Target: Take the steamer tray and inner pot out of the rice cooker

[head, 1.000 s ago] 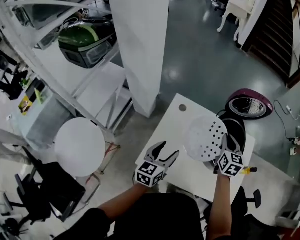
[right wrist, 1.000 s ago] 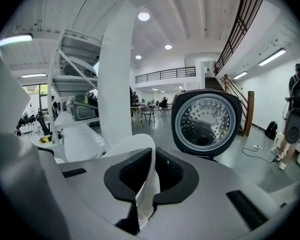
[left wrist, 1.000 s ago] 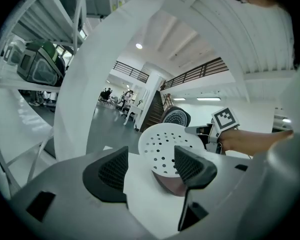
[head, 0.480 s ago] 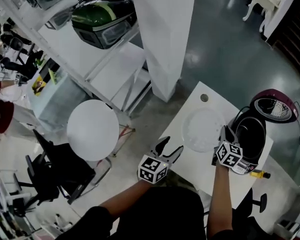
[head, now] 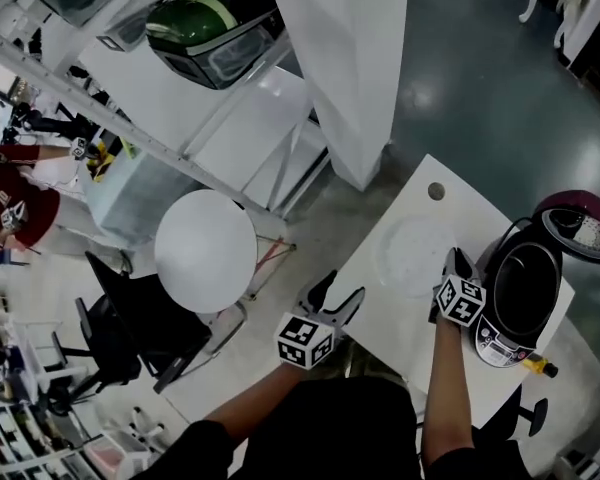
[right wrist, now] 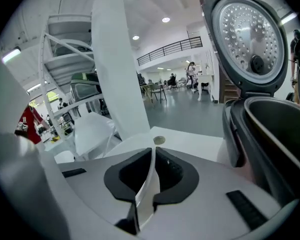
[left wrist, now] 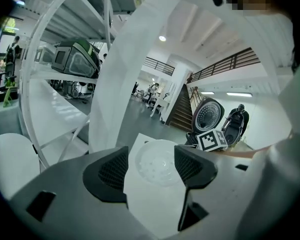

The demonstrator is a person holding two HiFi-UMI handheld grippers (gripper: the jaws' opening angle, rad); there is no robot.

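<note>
The steamer tray (head: 410,255) is one round white plate full of small holes. It lies flat on the desk (head: 380,320), beside the one open rice cooker (head: 502,344). The right claw (head: 453,262) pinches its rim. A second ago it was tilted up in the air. The left claw (head: 337,294) is wide and empty.

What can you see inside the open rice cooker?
Only its dark inner pot; the steamer tray is outside, in the right gripper. The pot's bottom is lost in shadow.
</note>
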